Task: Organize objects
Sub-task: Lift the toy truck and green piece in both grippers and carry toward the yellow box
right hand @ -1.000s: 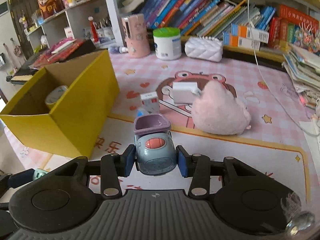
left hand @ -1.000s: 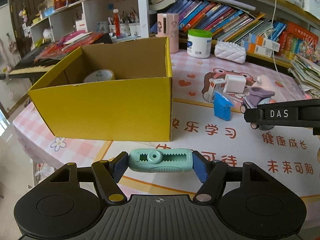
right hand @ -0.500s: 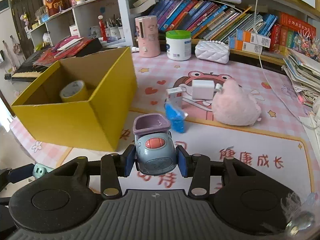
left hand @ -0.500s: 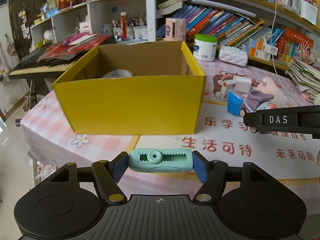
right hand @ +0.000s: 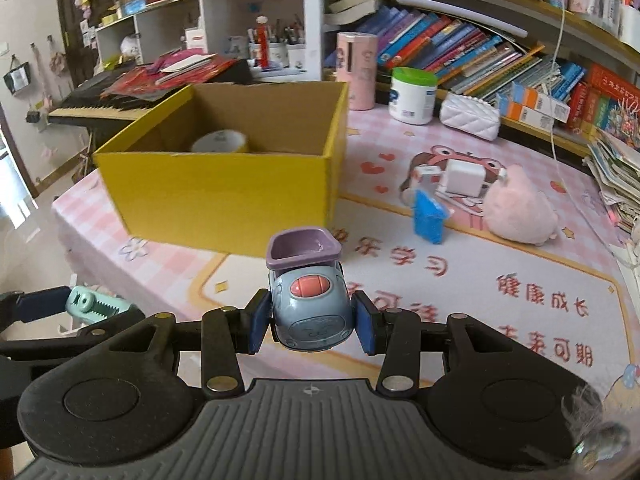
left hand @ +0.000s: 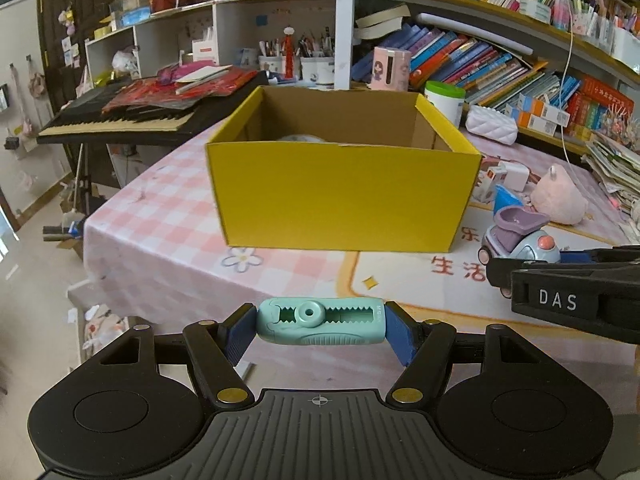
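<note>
Transport step: left gripper (left hand: 320, 322) clamps the teal clip (left hand: 320, 321); right gripper (right hand: 310, 320) clamps the toy car (right hand: 310, 306). Both are held short of the yellow box (left hand: 340, 196). Next move likely requires clearing the near wall before release.

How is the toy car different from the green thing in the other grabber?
The toy car is grey-blue with a purple tub on its back and a pink button; the mint-green clip is one colour with toothed slots. The car is round and stubby; the clip is long and flat. The car points forward between the right gripper fingers; the clip lies crosswise in the left gripper. Both are held above the table, outside the yellow box.
</note>
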A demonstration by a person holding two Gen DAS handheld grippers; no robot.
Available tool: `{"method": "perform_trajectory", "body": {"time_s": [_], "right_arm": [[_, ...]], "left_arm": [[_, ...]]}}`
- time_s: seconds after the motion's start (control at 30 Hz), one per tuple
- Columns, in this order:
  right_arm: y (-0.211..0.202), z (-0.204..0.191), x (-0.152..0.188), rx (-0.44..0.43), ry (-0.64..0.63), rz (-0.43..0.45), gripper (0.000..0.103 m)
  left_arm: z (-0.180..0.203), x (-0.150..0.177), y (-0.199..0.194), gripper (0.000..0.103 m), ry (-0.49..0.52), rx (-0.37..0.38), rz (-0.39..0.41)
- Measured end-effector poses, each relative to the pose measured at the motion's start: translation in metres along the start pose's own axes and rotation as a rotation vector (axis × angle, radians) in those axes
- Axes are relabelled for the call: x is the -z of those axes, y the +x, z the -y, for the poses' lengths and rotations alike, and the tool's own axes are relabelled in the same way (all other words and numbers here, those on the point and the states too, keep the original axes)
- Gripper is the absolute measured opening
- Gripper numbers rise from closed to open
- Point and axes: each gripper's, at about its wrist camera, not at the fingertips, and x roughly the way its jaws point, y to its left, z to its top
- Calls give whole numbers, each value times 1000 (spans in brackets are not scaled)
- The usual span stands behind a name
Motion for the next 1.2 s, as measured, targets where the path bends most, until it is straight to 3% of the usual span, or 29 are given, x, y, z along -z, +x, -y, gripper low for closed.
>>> {"method": "perform_trajectory", "body": {"time_s": [0.6,1.2], "right_arm": [[-22,-75,36,-52,-14,-15,41],[-47,-96,36,-49,-39,54,41]], "left_arm": [[-58,30,-34,69,17,-20,7],[-72,30,-56,69,17,-13,80]]}}
